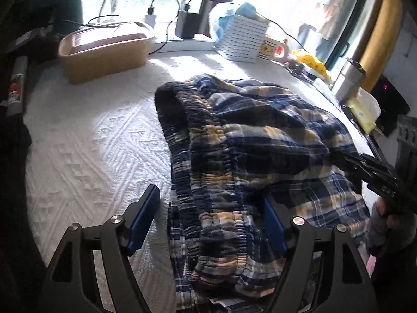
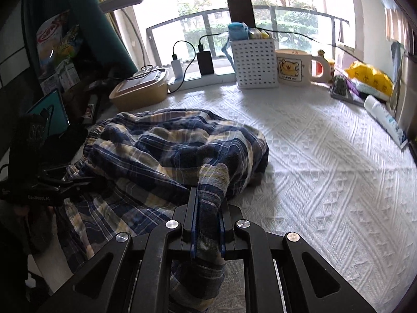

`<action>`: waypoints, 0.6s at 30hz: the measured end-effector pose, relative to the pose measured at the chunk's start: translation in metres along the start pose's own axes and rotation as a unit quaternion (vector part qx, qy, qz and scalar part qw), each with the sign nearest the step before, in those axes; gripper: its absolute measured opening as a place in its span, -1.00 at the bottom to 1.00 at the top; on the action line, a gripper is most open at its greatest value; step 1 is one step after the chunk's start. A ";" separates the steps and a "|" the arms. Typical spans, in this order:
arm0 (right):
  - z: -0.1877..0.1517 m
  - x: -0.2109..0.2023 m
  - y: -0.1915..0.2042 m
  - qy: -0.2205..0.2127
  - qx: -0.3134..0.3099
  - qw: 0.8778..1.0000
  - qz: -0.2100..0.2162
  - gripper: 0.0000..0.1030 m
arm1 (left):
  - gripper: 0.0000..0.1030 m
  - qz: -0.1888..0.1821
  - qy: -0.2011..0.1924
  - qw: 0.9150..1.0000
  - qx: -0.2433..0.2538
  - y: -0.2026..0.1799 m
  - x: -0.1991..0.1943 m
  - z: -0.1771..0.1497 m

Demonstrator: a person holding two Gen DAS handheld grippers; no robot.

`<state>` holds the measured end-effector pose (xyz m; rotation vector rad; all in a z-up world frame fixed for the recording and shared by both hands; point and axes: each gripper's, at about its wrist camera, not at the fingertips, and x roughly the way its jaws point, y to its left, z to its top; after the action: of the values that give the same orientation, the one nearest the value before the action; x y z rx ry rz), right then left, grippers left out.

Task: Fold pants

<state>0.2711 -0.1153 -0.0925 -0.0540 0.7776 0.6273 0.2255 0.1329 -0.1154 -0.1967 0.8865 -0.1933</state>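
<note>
While the plaid pants (image 2: 166,146) lie bunched on the white-clothed table (image 2: 325,182), the right claw (image 2: 207,224) is clamped on a fold of them at 6 o'clock. The left claw (image 1: 208,224) stands wide, its pads either side of the waistband, not pressing. A tan box (image 1: 104,54) sits at 10 o'clock.

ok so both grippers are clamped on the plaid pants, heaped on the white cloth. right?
Not both. Only the right gripper is clamped on the plaid pants. The left wrist view shows the left gripper open, waistband loose between its pads. They do lie heaped on the white cloth.
</note>
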 end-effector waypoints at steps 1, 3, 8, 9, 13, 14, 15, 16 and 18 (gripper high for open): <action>0.000 -0.001 -0.002 -0.002 0.005 1.000 0.006 -0.76 | 0.48 0.004 0.000 1.000 0.002 0.000 0.000 -0.001; -0.001 -0.002 -0.002 -0.003 0.006 1.000 0.008 -0.76 | 0.50 0.020 -0.002 1.000 0.008 -0.004 0.001 -0.003; 0.001 0.001 -0.007 0.002 0.020 1.000 0.011 -0.50 | 0.41 0.000 0.000 0.999 0.037 -0.022 0.007 -0.005; 0.001 0.001 -0.011 0.004 0.030 1.000 0.007 -0.39 | 0.29 -0.001 0.000 0.999 0.043 -0.026 0.008 -0.005; 0.001 0.005 -0.020 0.011 0.054 0.998 0.012 0.29 | -0.40 -0.019 0.001 0.999 0.049 -0.031 0.011 -0.005; 0.002 0.007 -0.020 0.015 0.053 0.998 0.017 0.31 | -0.43 -0.023 0.001 0.999 0.046 -0.031 0.011 -0.004; 0.002 0.010 -0.018 0.023 0.049 0.998 0.024 0.31 | -0.44 -0.022 0.000 0.999 0.049 -0.033 0.011 -0.005; 0.002 0.012 -0.017 0.026 0.047 0.998 0.029 0.31 | -0.46 -0.020 -0.003 0.998 0.053 -0.034 0.010 -0.006; 0.003 0.016 -0.011 0.032 0.035 0.998 0.047 0.27 | -0.47 -0.025 -0.009 0.998 0.051 -0.035 0.007 -0.007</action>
<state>0.2879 -0.1155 -0.1026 0.0260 0.8677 0.6890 0.2216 0.0970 -0.1161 -0.1257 0.8527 -0.2830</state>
